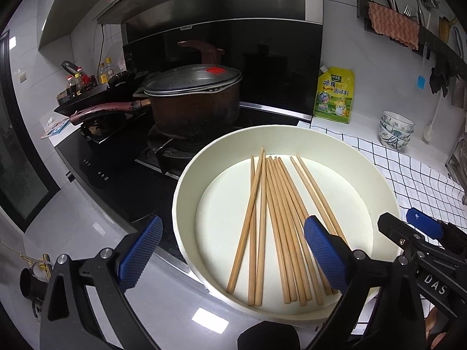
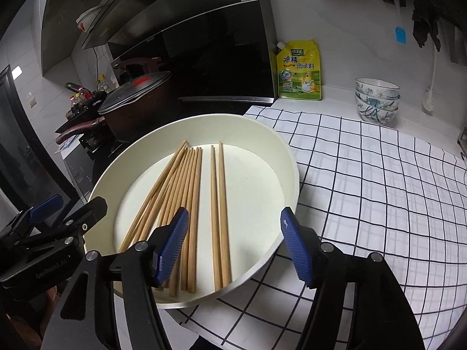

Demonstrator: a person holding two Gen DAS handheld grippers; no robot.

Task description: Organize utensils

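Several wooden chopsticks [image 1: 277, 221] lie loose in a round white tray [image 1: 186, 180] on the counter; they also show in the right wrist view [image 2: 186, 198] inside the tray [image 2: 289, 157]. Two chopsticks [image 2: 219, 210] lie apart from the bunch, on its right. My left gripper [image 1: 233, 250] is open and empty above the tray's near left side. My right gripper [image 2: 233, 245] is open and empty above the tray's near side, its fingers either side of the pair. The right gripper also shows in the left wrist view [image 1: 408, 227], and the left gripper in the right wrist view [image 2: 70, 215].
A lidded brown pot [image 1: 192, 102] stands on the black stove left of the tray. A yellow seasoning pouch [image 2: 300, 70] leans on the wall. Stacked patterned bowls [image 2: 376, 99] stand at the back right. A checked cloth [image 2: 379, 180] covers the counter. Utensils hang on a wall rail [image 1: 408, 8].
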